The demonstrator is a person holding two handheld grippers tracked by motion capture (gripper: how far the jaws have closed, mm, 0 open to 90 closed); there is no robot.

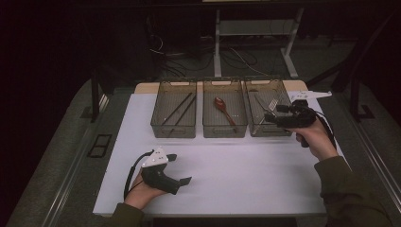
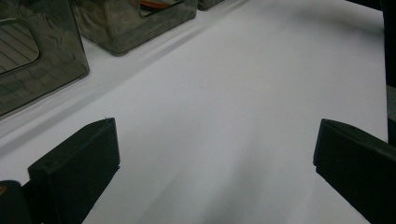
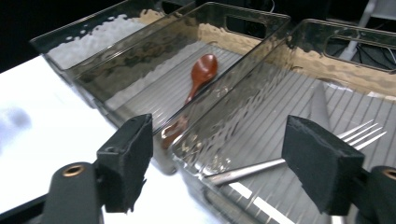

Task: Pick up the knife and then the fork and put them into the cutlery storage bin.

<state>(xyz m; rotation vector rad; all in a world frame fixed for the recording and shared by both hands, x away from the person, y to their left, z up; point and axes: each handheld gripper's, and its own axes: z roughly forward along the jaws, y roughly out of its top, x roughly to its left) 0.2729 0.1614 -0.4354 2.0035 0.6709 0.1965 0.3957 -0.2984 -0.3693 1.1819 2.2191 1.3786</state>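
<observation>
Three smoky see-through bins stand in a row at the back of the white table [image 1: 227, 175]. The left bin [image 1: 173, 130] holds dark chopsticks [image 1: 177, 111]. In the middle bin [image 1: 224, 130] lies a red-brown spoon [image 1: 222, 106] [image 3: 201, 74]. A metal fork [image 1: 270, 105] [image 3: 252, 169] rests in the right bin [image 1: 267, 131]. My right gripper [image 1: 272, 113] [image 3: 224, 158] hovers over the right bin's front edge, open, with nothing between its jaws. My left gripper [image 1: 180, 168] [image 2: 215, 154] is low over the table's front left, open and empty.
Behind the table are a desk's white legs [image 1: 217, 47] and loose cables [image 1: 236, 59] on the floor. The table's front edge runs close to both forearms. Bare white surface lies between the bins and my left gripper.
</observation>
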